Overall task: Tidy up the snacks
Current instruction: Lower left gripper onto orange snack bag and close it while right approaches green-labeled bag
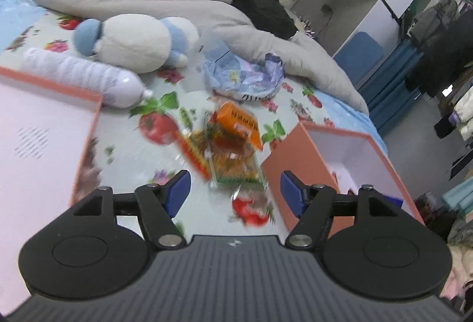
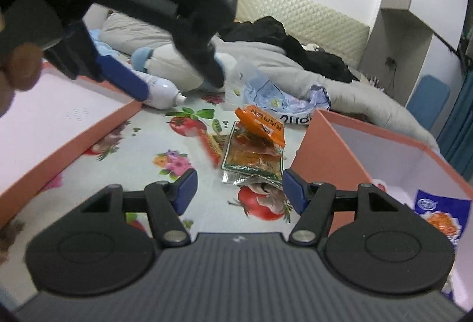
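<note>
The left gripper [image 1: 235, 193] is hanging with its blue pads [image 1: 179, 192] spread wide and nothing between them, just above the near end of the snack pile [image 1: 233, 149]. The right gripper [image 2: 239, 193] is likewise gaping and empty, hovering over the same pile from nearly the same side; in its view the left gripper [image 2: 177, 68] is crossing the upper left.

The pile is lying on the fruit-print sheet [image 1: 133, 150], between the box lid [image 1: 44, 138] on the left and the open box [image 1: 348, 150] on the right, close to the box's near corner. On top is an orange packet [image 2: 260, 125], tilted, resting on a flat clear packet [image 2: 254, 162] with a green border and orange contents; a red-edged packet [image 2: 211, 149] is peeking out on the left.

These look like light, thin film sachets: soft, crinkly, probably slippery, and likely to slide over one another. Pinching a sealed edge or a raised corner, such as the orange packet's lifted end, seems the surest hold; squeezing the middle could crush what is inside.

The orange packet is carrying dark print, too blurred to read. Inside the box a blue-and-white packet [image 2: 440, 215] is showing a round logo and a food picture, lettering unreadable. Beyond the pile, a crumpled pale blue bag [image 2: 280, 103] is showing dark characters that cannot be made out, and a white bottle [image 2: 161, 91] is lying on its side.
</note>
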Demonstrator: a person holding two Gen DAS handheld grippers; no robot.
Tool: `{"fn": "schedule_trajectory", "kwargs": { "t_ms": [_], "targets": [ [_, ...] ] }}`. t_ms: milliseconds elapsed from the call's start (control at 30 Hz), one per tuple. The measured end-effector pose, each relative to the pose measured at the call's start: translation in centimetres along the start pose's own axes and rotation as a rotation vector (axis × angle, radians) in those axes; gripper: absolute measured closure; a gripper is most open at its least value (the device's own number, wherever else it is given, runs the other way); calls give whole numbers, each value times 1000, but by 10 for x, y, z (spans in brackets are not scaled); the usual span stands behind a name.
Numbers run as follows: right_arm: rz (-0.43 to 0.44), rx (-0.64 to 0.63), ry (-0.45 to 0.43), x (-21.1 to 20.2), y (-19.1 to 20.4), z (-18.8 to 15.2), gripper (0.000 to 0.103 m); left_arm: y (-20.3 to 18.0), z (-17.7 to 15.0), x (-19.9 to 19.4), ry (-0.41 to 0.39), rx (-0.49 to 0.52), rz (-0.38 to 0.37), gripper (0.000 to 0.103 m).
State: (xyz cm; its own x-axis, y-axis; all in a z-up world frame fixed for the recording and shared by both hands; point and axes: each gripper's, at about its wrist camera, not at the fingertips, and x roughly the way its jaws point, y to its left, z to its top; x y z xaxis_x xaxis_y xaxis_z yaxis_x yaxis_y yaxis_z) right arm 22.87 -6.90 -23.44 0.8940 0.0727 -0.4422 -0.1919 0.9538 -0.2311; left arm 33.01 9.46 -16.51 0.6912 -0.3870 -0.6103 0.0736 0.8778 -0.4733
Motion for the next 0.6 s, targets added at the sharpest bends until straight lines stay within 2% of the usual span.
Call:
{"fn": "schedule_trajectory", "kwargs": {
  "t_ms": [233, 433, 533, 600],
  "targets": [
    [7, 77, 43, 53, -10, 3, 38, -2, 51, 79, 37, 84, 13, 31],
    [13, 161, 84, 98, -24, 6, 37, 11, 81, 142, 139, 15, -38, 31],
    [23, 165, 96, 113, -24, 8, 36, 20, 92, 169, 195, -52, -71, 32],
    [28, 168, 105, 122, -23, 9, 31, 19, 98, 180, 203, -44, -74, 32]
  ]
}}
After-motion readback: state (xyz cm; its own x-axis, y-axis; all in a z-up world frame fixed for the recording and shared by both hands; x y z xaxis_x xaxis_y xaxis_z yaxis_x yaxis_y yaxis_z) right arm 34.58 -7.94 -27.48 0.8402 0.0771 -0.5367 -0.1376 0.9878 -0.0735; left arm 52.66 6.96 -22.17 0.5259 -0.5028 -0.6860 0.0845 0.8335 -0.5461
